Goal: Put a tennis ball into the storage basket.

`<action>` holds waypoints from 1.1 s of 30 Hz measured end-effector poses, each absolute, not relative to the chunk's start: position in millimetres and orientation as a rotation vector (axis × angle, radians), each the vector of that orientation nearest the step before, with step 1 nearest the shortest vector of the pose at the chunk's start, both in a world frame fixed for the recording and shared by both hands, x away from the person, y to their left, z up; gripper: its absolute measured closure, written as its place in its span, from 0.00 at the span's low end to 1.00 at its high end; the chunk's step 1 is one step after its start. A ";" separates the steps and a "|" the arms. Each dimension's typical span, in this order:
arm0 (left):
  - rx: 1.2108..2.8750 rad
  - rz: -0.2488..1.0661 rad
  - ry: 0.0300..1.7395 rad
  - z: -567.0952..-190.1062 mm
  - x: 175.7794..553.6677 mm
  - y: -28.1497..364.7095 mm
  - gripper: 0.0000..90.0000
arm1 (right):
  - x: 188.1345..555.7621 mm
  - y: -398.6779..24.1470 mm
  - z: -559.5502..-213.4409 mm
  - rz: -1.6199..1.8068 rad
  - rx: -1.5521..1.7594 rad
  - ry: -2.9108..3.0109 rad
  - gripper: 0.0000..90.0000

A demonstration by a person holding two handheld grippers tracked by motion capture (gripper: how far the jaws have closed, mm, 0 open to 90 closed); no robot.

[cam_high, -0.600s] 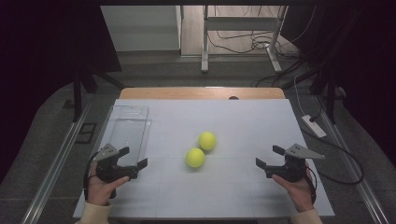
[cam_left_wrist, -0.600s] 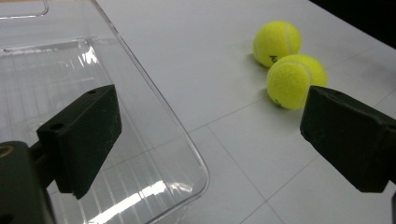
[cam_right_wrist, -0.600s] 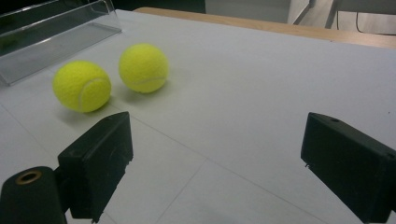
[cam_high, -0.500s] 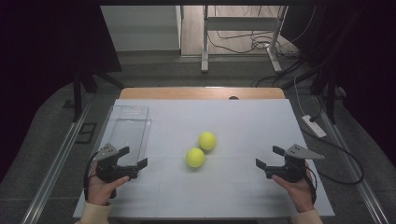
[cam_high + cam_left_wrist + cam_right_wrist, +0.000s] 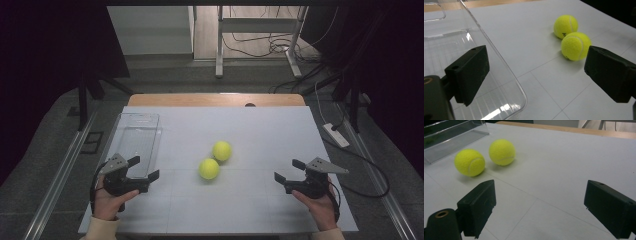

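Nearest the person, both hands sit low at the table's (image 5: 260, 210) front edge. The left gripper (image 5: 145, 169) has its jaws spread wide, nothing between them, aimed inward beside the clear plastic tray (image 5: 136, 145). The right gripper (image 5: 289, 170) is equally wide and empty, aimed inward. Mid-table are two fuzzy yellow tennis balls: the nearer ball (image 5: 209, 169) just beside the farther ball (image 5: 222, 150). The tray's long axis runs front to back.
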State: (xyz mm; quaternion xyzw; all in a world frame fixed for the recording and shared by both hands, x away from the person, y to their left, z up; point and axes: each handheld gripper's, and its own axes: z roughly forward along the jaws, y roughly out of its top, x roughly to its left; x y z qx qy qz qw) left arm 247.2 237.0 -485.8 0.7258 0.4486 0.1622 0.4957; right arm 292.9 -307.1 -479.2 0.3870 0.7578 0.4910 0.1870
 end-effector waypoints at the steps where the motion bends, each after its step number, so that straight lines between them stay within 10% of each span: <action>1: 1.764 0.395 1.089 -486.3 248.3 236.6 0.08 | 292.8 -306.5 -480.2 1.377 1.084 2.144 0.12; 33: 1.828 0.414 1.064 -479.4 249.7 224.0 0.08 | 284.0 -304.7 -491.2 1.395 1.104 2.164 0.13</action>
